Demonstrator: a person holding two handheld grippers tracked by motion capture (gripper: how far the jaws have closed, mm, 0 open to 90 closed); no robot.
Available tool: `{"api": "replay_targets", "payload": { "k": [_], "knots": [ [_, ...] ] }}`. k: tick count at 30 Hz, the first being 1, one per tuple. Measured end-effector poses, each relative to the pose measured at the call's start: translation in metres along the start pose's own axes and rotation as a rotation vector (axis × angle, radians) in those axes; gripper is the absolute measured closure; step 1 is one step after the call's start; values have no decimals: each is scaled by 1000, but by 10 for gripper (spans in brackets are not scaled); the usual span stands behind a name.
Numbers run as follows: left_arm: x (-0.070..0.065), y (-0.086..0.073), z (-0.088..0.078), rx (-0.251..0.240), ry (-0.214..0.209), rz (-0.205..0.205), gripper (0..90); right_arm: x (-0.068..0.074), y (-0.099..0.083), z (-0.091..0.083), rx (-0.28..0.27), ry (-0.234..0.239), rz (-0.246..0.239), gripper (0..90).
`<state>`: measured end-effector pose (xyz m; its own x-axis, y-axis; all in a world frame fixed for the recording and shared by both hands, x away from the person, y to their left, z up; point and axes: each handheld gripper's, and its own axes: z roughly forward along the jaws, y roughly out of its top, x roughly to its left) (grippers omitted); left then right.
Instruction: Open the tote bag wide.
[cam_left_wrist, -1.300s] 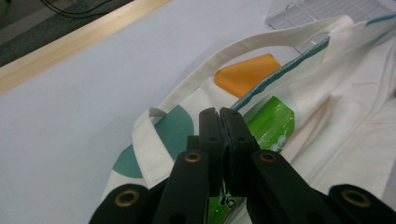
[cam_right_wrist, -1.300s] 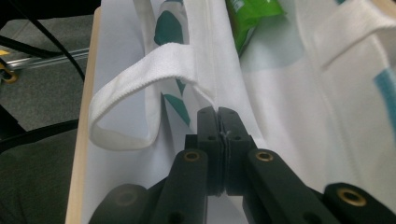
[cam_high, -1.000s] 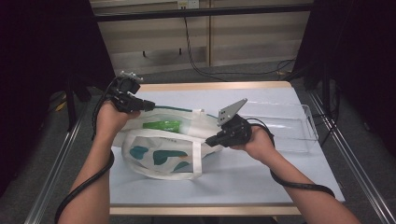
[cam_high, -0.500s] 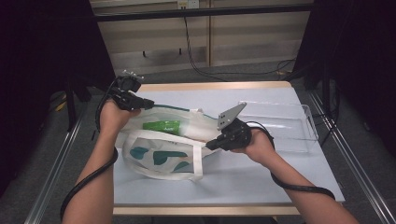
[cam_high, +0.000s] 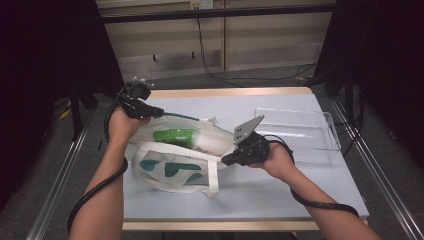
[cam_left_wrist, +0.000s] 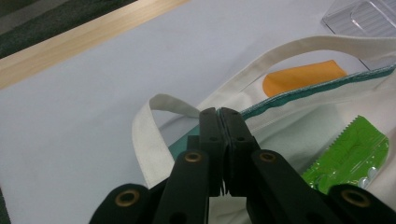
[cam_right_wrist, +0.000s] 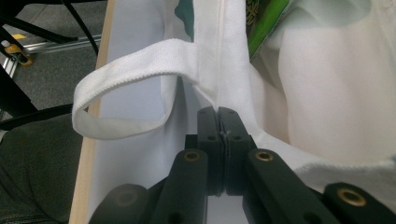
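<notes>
**Both grippers hold the tote bag open by its rim**

A cream tote bag (cam_high: 172, 160) with teal shapes lies on the white table cover (cam_high: 280, 190), at the left-centre of the table. The left gripper (cam_high: 150, 111) is clamped on the far edge of the bag's mouth; in the left gripper view its jaws are pressed together on the teal-trimmed rim (cam_left_wrist: 299, 93). The right gripper (cam_high: 227, 160) is closed on the near rim at the other side, and in the right gripper view the cloth seam (cam_right_wrist: 219, 70) runs straight into its shut jaws. Between them the mouth is pulled open, and a green packet (cam_high: 174, 135) lies inside. An orange piece (cam_left_wrist: 303, 77) also shows near the rim. A clear plastic tray (cam_high: 300, 130) stands at the right, well apart from the bag.

The risk, as I judge it, is in the thin grip. Each gripper holds only a narrow edge of cloth, so a stronger pull could let the rim slip out, and the mouth would collapse over the packet. If the hands lift unevenly, the bag may tilt and the packet may slide out on the table. The loose handle (cam_right_wrist: 121, 88) could also catch a jaw.
</notes>
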<state>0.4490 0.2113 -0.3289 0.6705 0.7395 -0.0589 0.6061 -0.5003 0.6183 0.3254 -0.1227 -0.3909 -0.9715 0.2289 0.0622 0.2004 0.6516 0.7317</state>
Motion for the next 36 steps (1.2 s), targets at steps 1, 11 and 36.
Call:
{"api": "replay_targets", "payload": {
  "k": [1, 11, 36],
  "knots": [
    [0, 0, 1, 6, -4, 2, 886, 0, -1, 0, 3, 4, -1, 886],
    [2, 0, 7, 6, -3, -3, 885, 1, -11, 5, -13, 18, 8, 886],
    [10, -6, 31, 55, 12, 1, 884, 4, -19, 14, 0, 26, 5, 887]
  ]
}}
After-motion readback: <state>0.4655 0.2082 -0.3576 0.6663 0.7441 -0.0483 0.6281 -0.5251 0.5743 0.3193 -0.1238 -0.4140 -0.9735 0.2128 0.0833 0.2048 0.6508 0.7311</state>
